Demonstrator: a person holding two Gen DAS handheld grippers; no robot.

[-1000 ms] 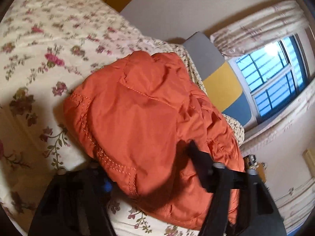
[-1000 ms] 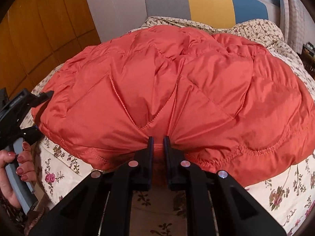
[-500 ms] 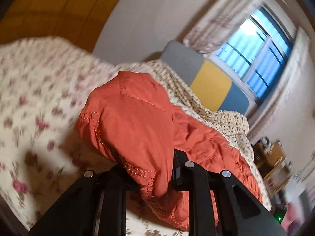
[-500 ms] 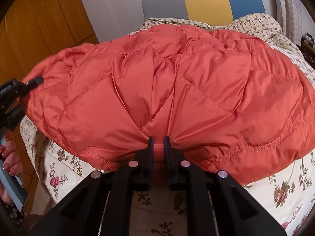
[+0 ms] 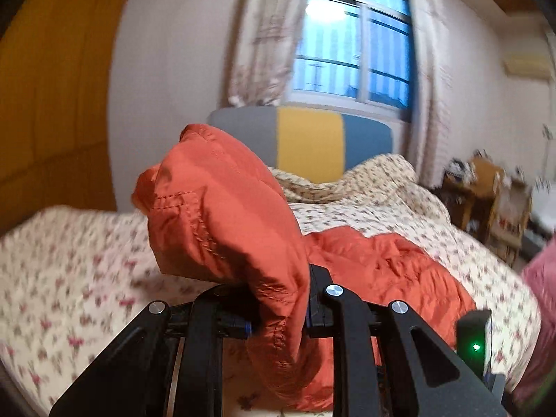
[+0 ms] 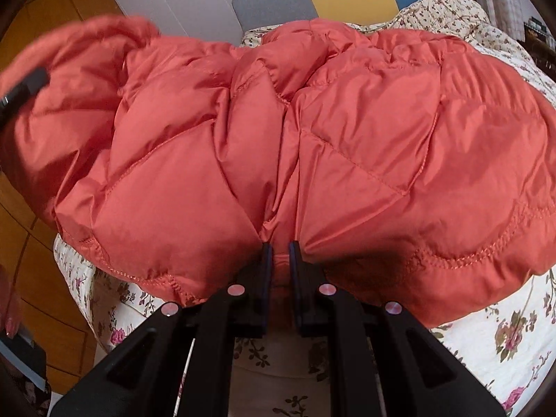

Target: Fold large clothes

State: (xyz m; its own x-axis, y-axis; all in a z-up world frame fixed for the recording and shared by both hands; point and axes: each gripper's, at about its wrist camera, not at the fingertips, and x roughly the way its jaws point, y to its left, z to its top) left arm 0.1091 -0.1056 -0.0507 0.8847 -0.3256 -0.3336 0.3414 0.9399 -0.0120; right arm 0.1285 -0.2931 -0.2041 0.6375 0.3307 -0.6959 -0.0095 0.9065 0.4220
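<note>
An orange quilted puffer jacket (image 6: 312,146) lies on a floral bedspread (image 6: 504,333). My right gripper (image 6: 280,247) is shut on the jacket's near hem at its middle. My left gripper (image 5: 278,299) is shut on the jacket's left corner (image 5: 222,215) and holds it lifted, so the fabric stands up and drapes over the fingers; the left fingertips are hidden by cloth. The rest of the jacket (image 5: 389,271) trails to the right on the bed. The left gripper's tip (image 6: 24,90) shows at the left edge of the right wrist view, against the raised corner.
A grey, yellow and blue headboard (image 5: 305,139) stands at the far end under a curtained window (image 5: 351,45). A wooden wardrobe (image 5: 52,87) is on the left. A cluttered bedside table (image 5: 486,194) stands right. A rumpled floral quilt (image 5: 375,180) lies near the headboard.
My left gripper has closed on the jacket's left corner and lifted it, swinging up and toward the headboard. The right gripper has kept its hold on the hem; the jacket has bunched toward the middle.
</note>
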